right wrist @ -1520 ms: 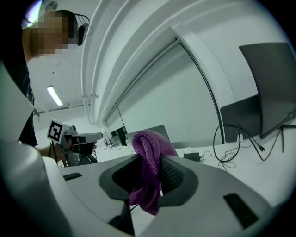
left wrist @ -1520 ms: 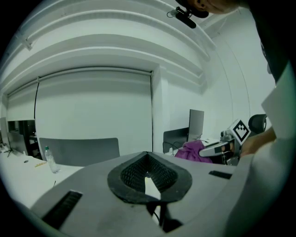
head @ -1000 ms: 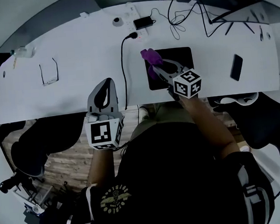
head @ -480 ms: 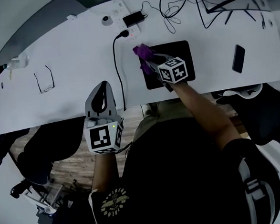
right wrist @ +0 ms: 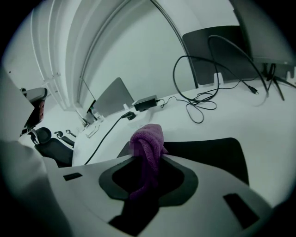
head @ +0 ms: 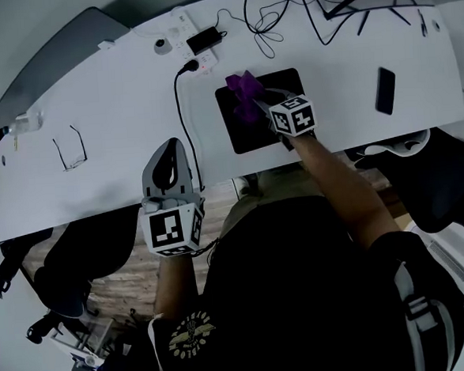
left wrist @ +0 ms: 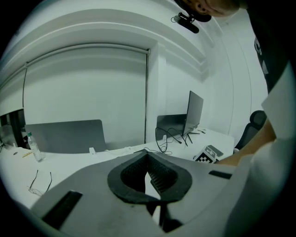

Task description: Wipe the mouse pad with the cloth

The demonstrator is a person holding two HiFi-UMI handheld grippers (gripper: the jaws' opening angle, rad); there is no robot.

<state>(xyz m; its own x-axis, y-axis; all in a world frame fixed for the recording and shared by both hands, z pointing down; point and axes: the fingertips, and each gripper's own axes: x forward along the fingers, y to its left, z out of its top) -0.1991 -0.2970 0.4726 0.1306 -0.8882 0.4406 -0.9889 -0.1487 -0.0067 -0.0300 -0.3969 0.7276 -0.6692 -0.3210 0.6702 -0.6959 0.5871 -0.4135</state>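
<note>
The black mouse pad (head: 252,132) (right wrist: 217,155) lies on the white desk, near its front edge. My right gripper (head: 251,96) (right wrist: 147,152) is shut on a bunched purple cloth (head: 243,89) (right wrist: 147,147), which sticks out past the jaw tips over the pad's far left part. Whether the cloth touches the pad I cannot tell. My left gripper (head: 167,157) (left wrist: 149,171) hovers at the desk's front edge, left of the pad, jaws closed together with nothing between them.
A black power cable (head: 181,121) runs from a white power strip (head: 186,43) between the two grippers. Glasses (head: 68,148) lie at the left, a phone (head: 384,89) at the right. Tangled cables (head: 264,16) and a laptop stand at the back. A chair (head: 421,175) is at the right.
My right gripper has come down and forward with the cloth, from above the pad's left edge to low over its far left part. The left gripper shifted slightly.
</note>
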